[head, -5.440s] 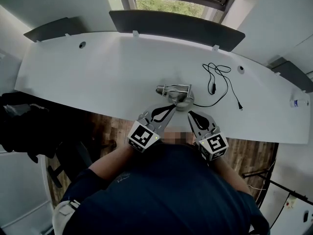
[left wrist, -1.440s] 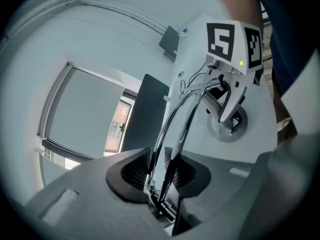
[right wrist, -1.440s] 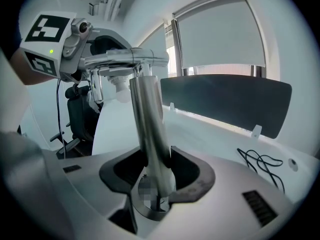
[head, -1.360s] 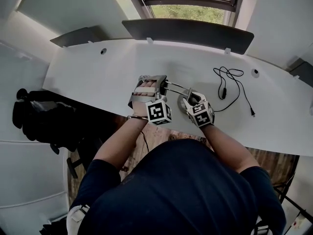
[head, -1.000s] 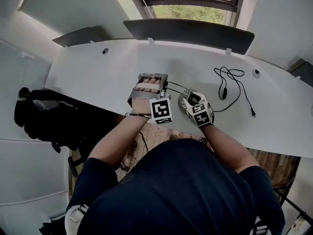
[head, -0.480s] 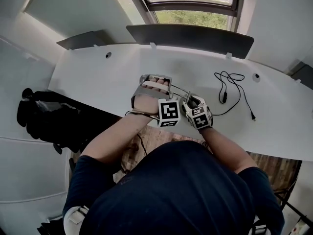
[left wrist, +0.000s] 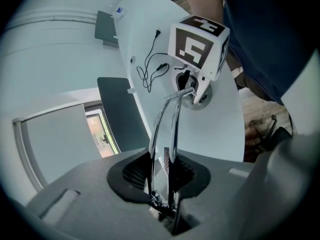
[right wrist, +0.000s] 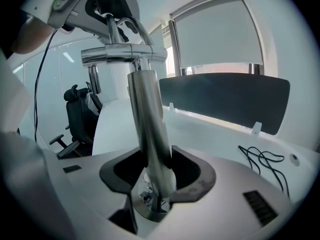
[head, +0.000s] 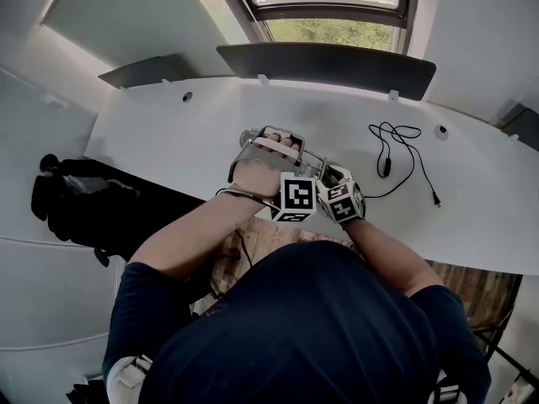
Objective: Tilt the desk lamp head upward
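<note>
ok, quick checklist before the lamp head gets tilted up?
1. Right gripper clamped on lamp post: ok.
2. Left gripper on the twin arm rods: ok, jaws just closed further on them.
3. Base flat on the desk: ok.
4. Cable slack, clear of both grippers: ok.
5. Lamp head present tilt: cannot tell, mostly hidden in the head view.

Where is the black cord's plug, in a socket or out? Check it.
Out. The plug lies loose on the white desk at the free end of the cord, with no socket around it.
</note>
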